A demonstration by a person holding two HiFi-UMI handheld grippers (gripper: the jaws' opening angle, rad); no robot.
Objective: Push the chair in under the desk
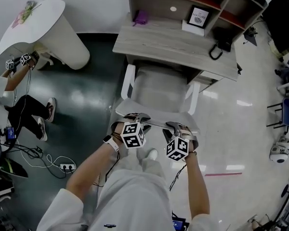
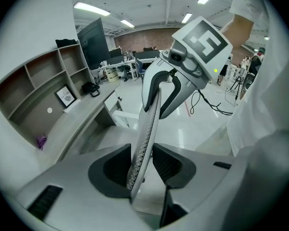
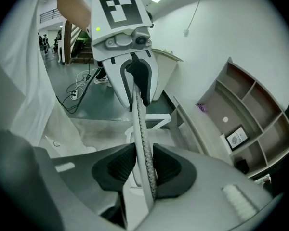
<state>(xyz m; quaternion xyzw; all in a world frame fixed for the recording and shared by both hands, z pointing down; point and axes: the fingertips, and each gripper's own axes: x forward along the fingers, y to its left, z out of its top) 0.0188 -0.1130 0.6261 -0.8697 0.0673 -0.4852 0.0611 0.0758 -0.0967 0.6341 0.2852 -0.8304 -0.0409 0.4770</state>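
Observation:
A white chair [image 1: 159, 88] stands at the grey wooden desk [image 1: 178, 44], its seat partly beneath the desktop. Both grippers are on the top edge of its backrest [image 1: 156, 123]. My left gripper [image 1: 137, 117] straddles that edge; in the left gripper view the thin perforated backrest [image 2: 147, 129] runs slanted between its jaws [image 2: 143, 165], which stand open and loose around it. My right gripper [image 1: 176, 127] is shut on the backrest [image 3: 139, 129], both pads pressed against it [image 3: 144, 170]. Each gripper shows in the other's view, left gripper [image 3: 135, 81] and right gripper [image 2: 160, 88].
A shelf unit on the desk holds a framed picture [image 1: 199, 17], a purple item [image 1: 140, 17] and a black object [image 1: 220, 42]. A white pedestal table [image 1: 43, 28] and a seated person [image 1: 24, 109] are at the left, with cables and a power strip [image 1: 65, 166] on the floor.

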